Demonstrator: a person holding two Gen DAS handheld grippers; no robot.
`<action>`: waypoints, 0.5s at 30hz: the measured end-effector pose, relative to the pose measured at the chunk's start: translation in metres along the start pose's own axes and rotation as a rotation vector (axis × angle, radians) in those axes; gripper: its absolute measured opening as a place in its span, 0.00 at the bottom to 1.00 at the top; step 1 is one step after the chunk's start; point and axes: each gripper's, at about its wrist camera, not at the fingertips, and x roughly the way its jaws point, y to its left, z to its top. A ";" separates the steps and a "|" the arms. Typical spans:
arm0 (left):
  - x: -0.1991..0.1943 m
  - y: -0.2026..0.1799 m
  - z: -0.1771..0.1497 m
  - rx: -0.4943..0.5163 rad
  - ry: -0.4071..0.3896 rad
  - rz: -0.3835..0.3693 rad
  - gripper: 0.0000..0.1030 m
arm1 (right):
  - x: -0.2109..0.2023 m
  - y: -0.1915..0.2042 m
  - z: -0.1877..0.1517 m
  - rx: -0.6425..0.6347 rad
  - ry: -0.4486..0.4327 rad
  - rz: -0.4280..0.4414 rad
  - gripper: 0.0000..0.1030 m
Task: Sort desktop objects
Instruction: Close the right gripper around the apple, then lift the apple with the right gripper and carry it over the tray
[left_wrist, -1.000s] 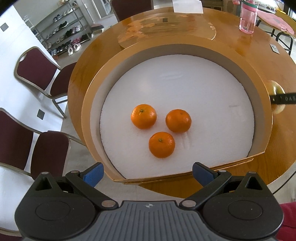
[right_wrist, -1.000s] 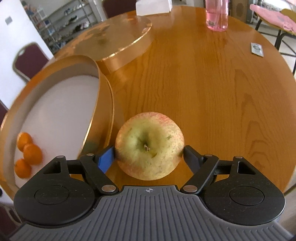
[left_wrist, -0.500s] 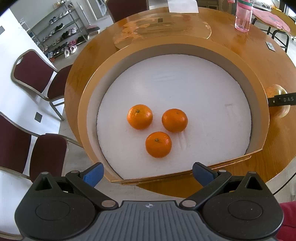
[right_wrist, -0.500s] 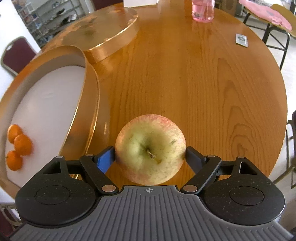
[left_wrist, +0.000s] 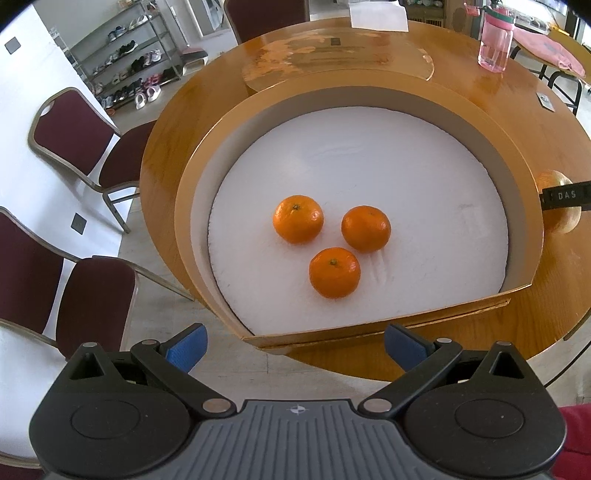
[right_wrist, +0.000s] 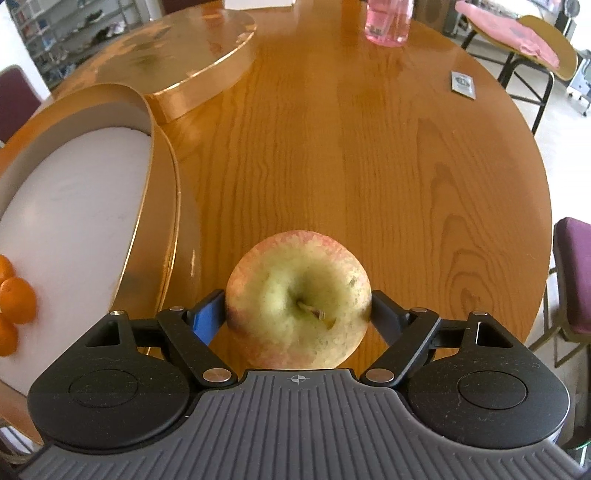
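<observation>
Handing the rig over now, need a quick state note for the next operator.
Right hand-held gripper: shut on the apple, over the table just right of the round box.
Left hand-held gripper: open, empty, at the box's near edge.
Done: three oranges lie in the box.
Left: likely put the apple in. The lid is off, behind the box.

Both tongs, left tongs (left_wrist: 293, 345) and right tongs (right_wrist: 297, 314), share one build: ribbed grey body with a small crosshair mark, black linkage arms with silver rivets, round black discs behind, blue-padded fingertips (left_wrist: 186, 347).
</observation>
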 end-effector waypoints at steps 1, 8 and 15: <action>0.000 0.002 -0.001 -0.004 -0.002 -0.002 0.99 | -0.001 0.001 -0.002 -0.002 0.000 -0.002 0.80; -0.001 0.016 -0.009 -0.035 -0.012 -0.018 0.99 | -0.017 -0.015 -0.023 0.131 0.013 0.046 0.80; 0.000 0.026 -0.012 -0.053 -0.031 -0.045 0.99 | -0.076 -0.013 -0.018 0.156 -0.106 0.079 0.80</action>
